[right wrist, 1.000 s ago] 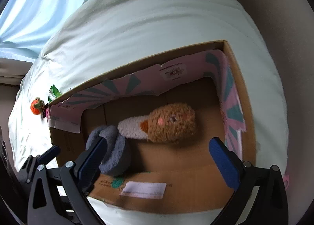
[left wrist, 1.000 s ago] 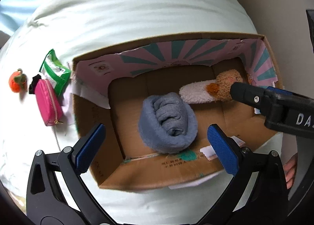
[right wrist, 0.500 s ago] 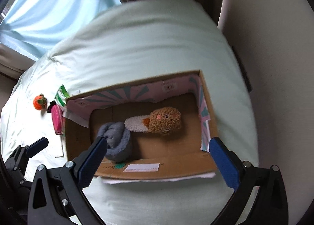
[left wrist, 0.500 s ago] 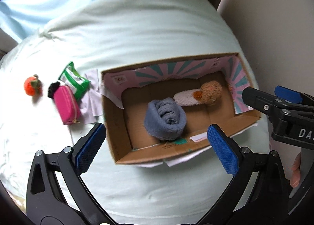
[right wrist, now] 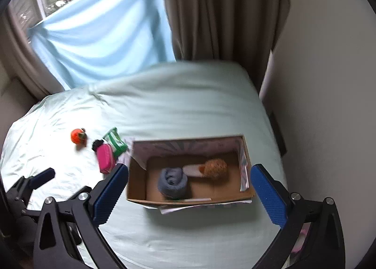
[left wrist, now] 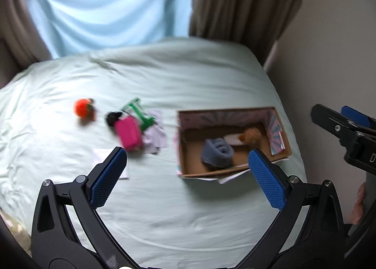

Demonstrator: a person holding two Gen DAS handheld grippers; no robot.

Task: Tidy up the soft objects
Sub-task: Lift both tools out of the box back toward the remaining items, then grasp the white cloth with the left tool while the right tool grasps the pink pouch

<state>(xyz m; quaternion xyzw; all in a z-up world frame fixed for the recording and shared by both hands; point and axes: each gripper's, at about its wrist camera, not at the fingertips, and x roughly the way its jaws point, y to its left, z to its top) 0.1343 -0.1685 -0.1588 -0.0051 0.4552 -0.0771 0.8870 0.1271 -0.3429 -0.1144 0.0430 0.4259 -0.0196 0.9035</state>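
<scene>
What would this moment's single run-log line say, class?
left gripper: open, empty | right gripper: open, empty | cardboard box: holds rolled grey cloth, brown plush toy | pink pouch: on bed

A cardboard box (right wrist: 138,189) is sitting on the bed (right wrist: 188,109), toward its right side near the wall (right wrist: 329,104). Inside it, a rolled towel (right wrist: 172,182) is lying at the left, with a plush toy (right wrist: 212,168) just beside it at the right. Left of the box, a pouch (right wrist: 106,161), a packet (right wrist: 115,141) and a ball (right wrist: 78,136) are lying on the bed. Curtains (right wrist: 211,10) are hanging behind the bed.
</scene>
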